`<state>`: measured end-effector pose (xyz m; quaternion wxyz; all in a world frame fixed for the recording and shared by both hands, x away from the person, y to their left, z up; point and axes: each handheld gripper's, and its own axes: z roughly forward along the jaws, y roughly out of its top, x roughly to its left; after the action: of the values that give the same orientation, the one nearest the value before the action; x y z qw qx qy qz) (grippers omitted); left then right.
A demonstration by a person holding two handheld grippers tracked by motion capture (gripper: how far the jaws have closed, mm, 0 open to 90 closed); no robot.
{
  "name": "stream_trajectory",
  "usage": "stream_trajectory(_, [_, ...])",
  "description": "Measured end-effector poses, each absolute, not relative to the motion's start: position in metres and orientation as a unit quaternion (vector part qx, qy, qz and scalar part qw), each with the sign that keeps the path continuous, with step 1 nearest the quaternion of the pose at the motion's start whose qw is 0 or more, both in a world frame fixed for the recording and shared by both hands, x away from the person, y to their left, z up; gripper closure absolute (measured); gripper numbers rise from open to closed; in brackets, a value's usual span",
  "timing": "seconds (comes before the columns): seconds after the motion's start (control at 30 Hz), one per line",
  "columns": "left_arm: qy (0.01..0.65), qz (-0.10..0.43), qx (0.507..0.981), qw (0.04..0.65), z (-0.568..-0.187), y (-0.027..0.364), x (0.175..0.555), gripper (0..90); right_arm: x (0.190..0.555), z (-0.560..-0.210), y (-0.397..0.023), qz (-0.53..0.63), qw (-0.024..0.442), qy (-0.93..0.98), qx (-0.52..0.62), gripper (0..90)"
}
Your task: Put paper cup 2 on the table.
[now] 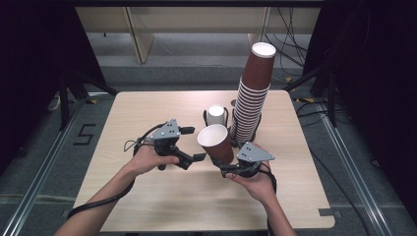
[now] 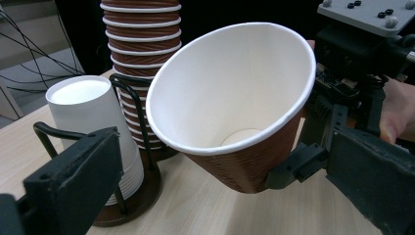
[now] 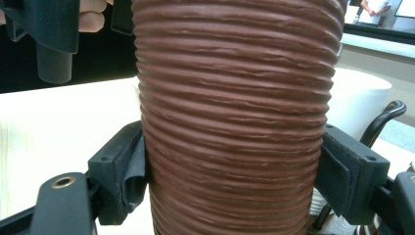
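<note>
A brown ribbed paper cup (image 1: 216, 142) hangs tilted over the table, its white mouth turned toward my left gripper (image 1: 194, 143). My right gripper (image 1: 225, 167) is shut on the cup's lower body. In the right gripper view both pads (image 3: 122, 181) press on the cup's ribbed wall (image 3: 235, 122). In the left gripper view the cup's open mouth (image 2: 235, 98) faces the camera, and one right finger (image 2: 298, 166) shows at its base. The left gripper (image 2: 220, 147) is open, its jaws wide on either side of the cup and touching nothing.
A tall stack of brown cups (image 1: 253, 93) stands in a holder at the back right of the wooden table (image 1: 147, 206). A short stack of white cups (image 1: 216, 115) sits in a black wire holder (image 2: 139, 103) just behind the held cup.
</note>
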<state>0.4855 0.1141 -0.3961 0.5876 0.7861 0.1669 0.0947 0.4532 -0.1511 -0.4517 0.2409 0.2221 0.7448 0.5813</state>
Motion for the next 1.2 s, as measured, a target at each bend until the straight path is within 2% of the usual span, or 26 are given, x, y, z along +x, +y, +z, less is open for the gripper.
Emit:
stream_trajectory(0.13, [0.169,0.086,0.777,0.600,-0.396,0.114,0.487,0.0,0.455,-0.450,-0.152,0.583,0.252,0.742,0.212,21.7])
stream_trajectory(0.2, [0.173,0.089,0.780,0.594,-0.394,0.114,0.486,0.0,0.454,-0.451,-0.150,0.587,0.237,0.743,0.216,21.7])
stream_trajectory(0.33, [0.176,0.085,0.780,0.594,-0.395,0.112,0.486,0.0,0.454,-0.451,-0.150,0.583,0.250,0.743,0.215,21.7])
stream_trajectory(1.2, [0.193,0.072,0.771,0.603,-0.395,0.097,0.489,0.0,0.451,-0.452,-0.142,0.593,0.245,0.735,0.220,21.8])
